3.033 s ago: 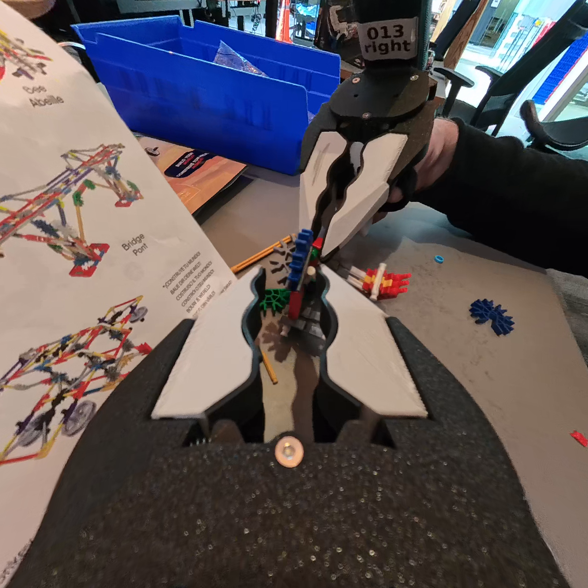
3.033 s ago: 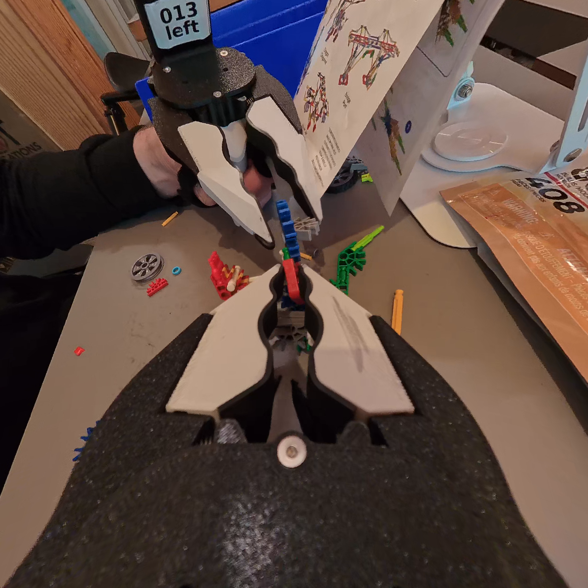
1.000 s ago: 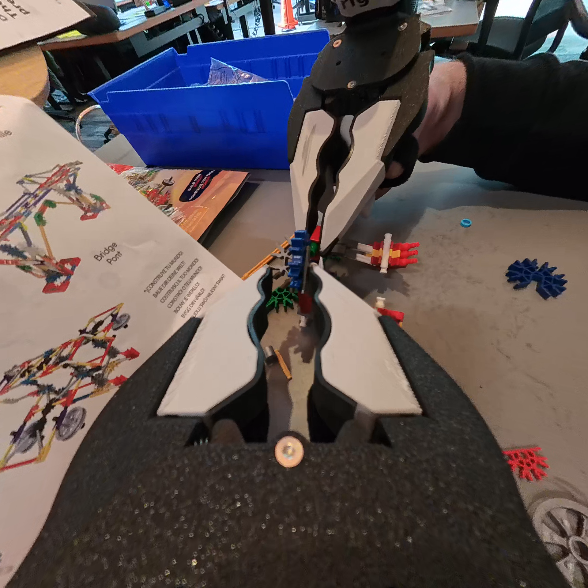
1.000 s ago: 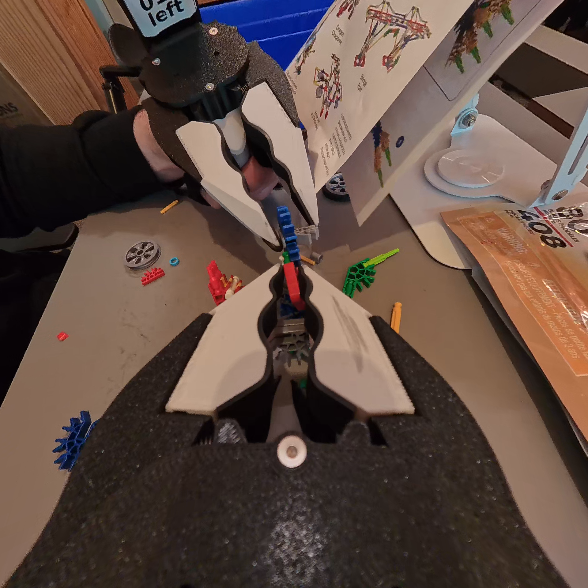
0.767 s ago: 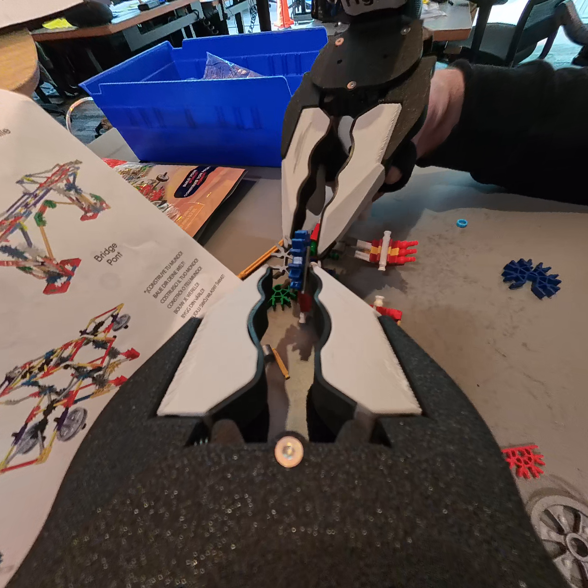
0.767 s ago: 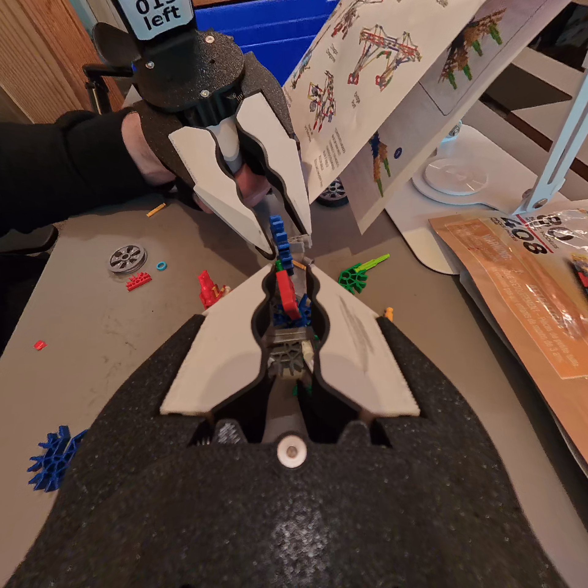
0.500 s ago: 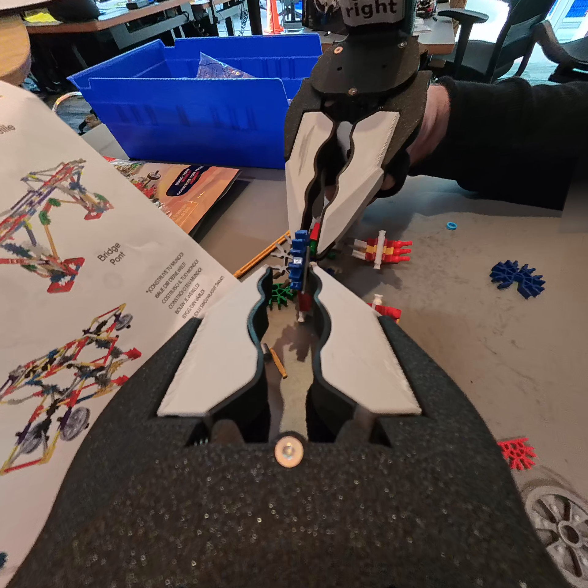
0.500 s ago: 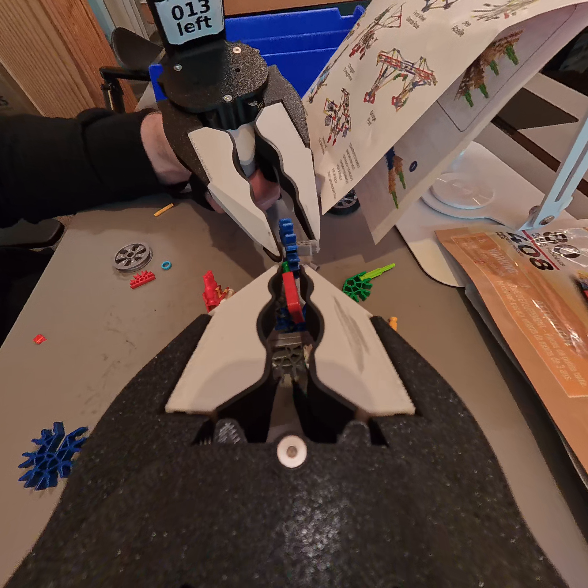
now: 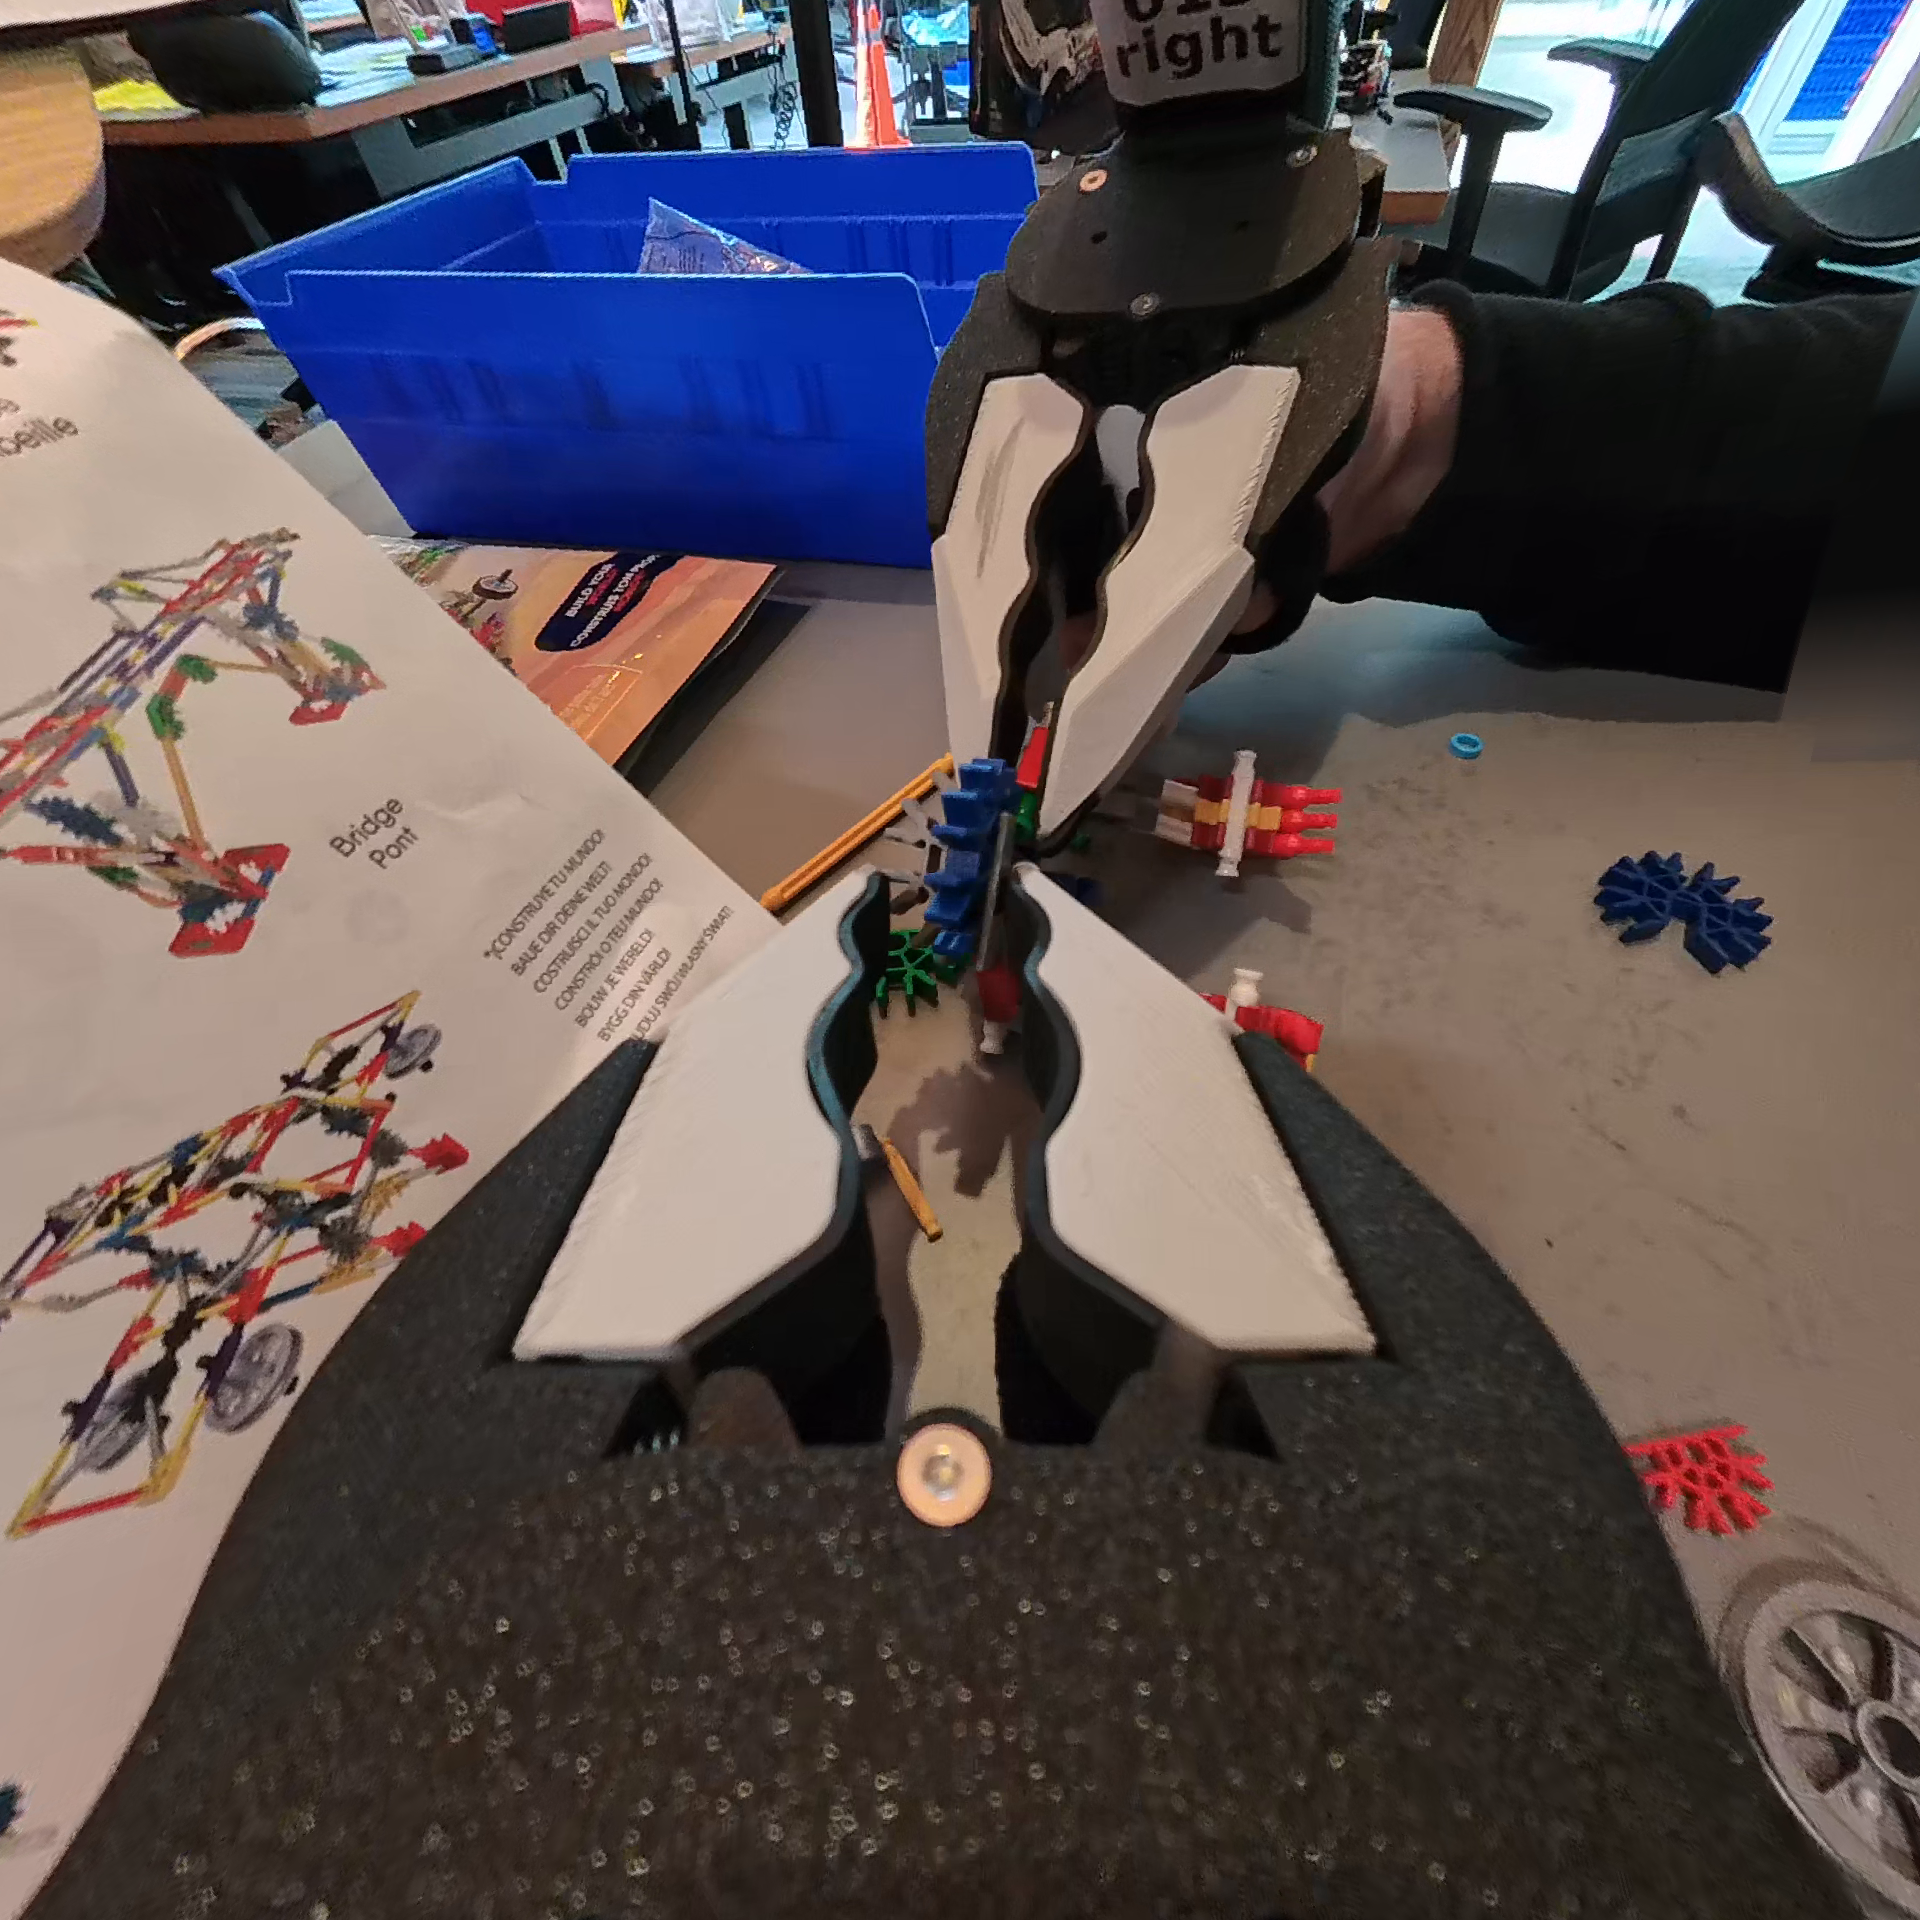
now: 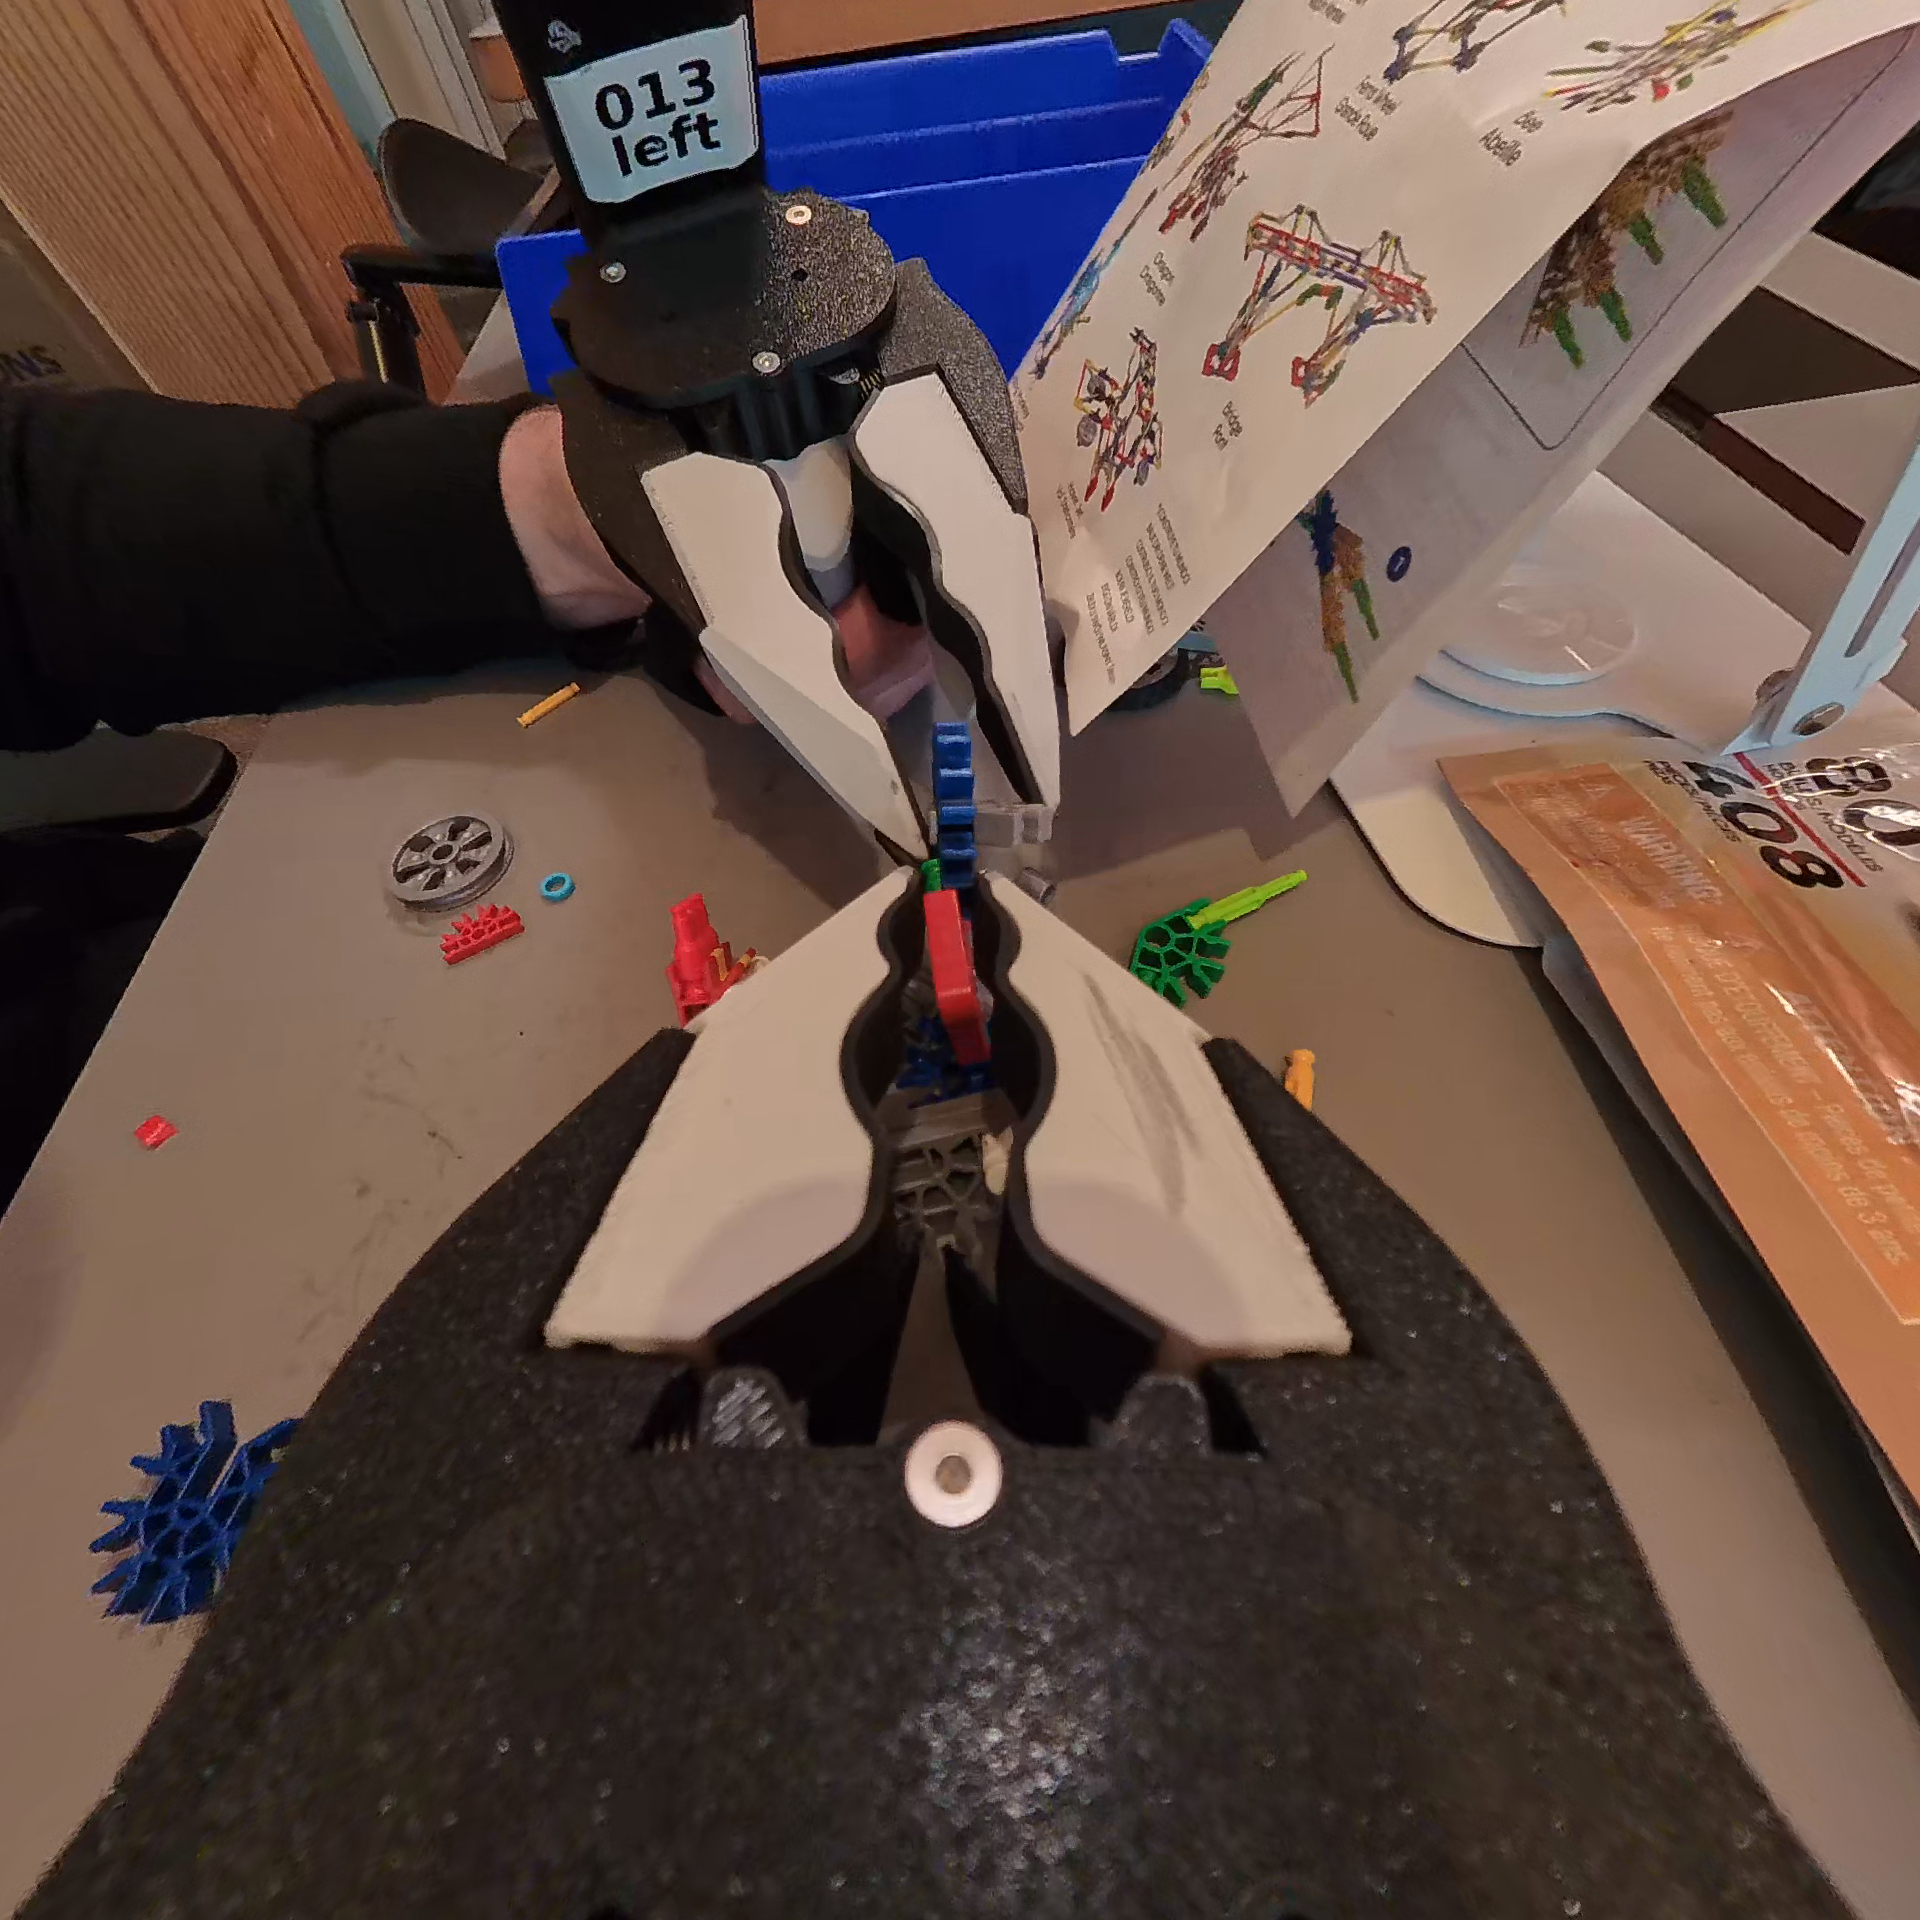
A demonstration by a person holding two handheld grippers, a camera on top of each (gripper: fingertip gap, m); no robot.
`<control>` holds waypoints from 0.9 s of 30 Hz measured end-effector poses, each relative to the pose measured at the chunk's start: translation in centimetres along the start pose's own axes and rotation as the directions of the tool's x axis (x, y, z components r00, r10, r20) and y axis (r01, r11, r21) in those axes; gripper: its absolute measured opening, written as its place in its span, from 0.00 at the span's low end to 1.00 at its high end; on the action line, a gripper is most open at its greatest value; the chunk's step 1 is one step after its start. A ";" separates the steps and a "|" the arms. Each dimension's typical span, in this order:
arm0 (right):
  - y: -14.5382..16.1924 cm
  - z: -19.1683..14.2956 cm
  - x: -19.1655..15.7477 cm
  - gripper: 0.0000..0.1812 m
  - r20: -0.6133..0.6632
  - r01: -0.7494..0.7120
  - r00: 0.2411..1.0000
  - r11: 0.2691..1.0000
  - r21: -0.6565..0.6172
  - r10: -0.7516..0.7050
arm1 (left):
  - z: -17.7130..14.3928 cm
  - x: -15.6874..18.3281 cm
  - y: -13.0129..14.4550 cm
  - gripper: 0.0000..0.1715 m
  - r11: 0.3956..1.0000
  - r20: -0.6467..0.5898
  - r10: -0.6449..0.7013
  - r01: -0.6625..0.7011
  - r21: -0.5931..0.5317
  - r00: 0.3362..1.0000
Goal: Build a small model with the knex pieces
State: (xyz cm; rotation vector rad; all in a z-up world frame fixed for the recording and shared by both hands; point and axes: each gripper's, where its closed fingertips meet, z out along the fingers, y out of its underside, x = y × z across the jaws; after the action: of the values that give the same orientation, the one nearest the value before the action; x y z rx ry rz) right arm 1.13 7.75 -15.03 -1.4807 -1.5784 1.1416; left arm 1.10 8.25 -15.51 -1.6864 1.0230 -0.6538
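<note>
The left gripper is clamped on a blue connector that stands on edge above the grey table, and the right gripper is clamped on a red piece; the two pieces meet tip to tip between the grippers. The left wrist view shows the right gripper coming down from above with its jaws pinched on the red piece, a hand in a black sleeve behind it. Only this view shows the blue bin, a red-and-yellow cluster just past the right gripper, a blue snowflake well to the right, a red snowflake and a grey wheel near the lower right corner. The instruction sheet fills its left side. The right wrist view shows the left gripper from the front, its jaws closed on the blue connector. Only here appear a green connector with a lime rod to the right, an orange bag at the far right, a white stand base behind the sheet, and a small wheel with a blue ring to the left.
</note>
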 end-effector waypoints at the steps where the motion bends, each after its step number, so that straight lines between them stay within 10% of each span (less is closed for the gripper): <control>1: 0.0 0.0 -0.1 0.03 0.007 -0.003 1.000 1.000 -0.002 0.003 | 0.0 0.1 0.0 0.11 1.000 -0.005 0.004 -0.004 -0.002 1.000; 27: -0.3 0.6 0.9 0.05 -0.147 0.065 0.986 0.996 -0.066 -0.074 | -0.2 -1.0 0.3 0.12 0.991 0.131 0.117 -0.106 -0.084 0.984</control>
State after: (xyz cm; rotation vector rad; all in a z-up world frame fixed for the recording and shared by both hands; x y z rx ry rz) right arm 0.35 8.52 -15.07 -1.5023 -1.5607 0.9282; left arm 0.31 9.02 -15.62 -1.7020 1.0481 -0.4255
